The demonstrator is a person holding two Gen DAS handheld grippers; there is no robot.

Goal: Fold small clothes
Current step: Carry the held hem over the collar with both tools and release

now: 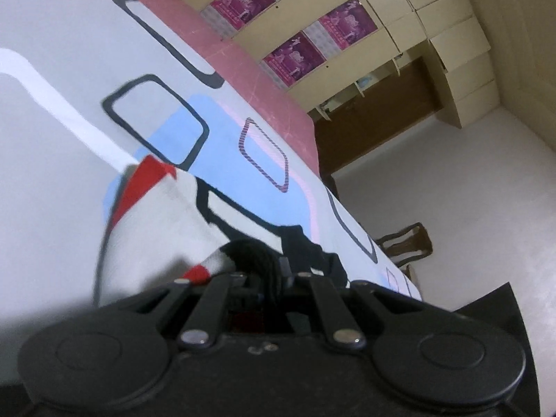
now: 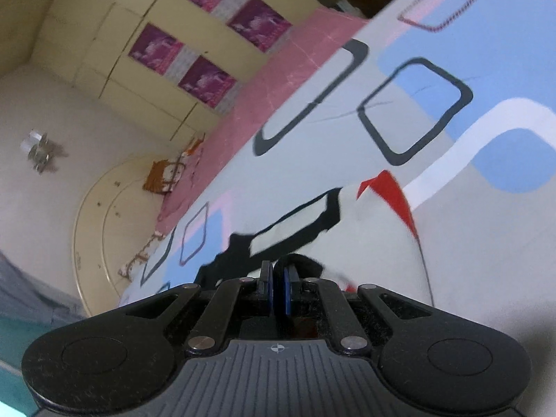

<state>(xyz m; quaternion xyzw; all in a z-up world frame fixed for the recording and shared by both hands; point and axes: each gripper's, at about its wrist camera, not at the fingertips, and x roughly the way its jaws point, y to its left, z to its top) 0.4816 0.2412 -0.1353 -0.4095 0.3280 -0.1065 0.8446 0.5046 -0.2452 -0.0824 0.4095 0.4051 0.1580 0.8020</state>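
Currently, step in hand: a fold is judged to be under way, with one edge of the small white knit garment with black and red trim (image 1: 163, 222) lifted clear of the pale bedsheet printed with blue patches and dark rounded squares (image 1: 62, 80).
Garment: it is spread on the bedsheet, its far red-tipped corner lying flat, its near edge raised off the sheet.
Left gripper (image 1: 271, 278): its fingers are clenched on a bunched black-trimmed part of the garment's near edge.
Right gripper (image 2: 277, 290): its blue-padded fingers are pressed almost together; dark trim is seen just beyond the tips, so a thin pinch of the garment is probable, though the contact itself is not plainly shown.
Next move: the held edge would need to be carried over the sheet towards the garment's far corner, both grips kept level so the fold lands straight, and only then released.
Hidden: the garment's near part is covered by both gripper bodies; its overall shape and kind cannot be made out, and its outlines are smeared by blur.
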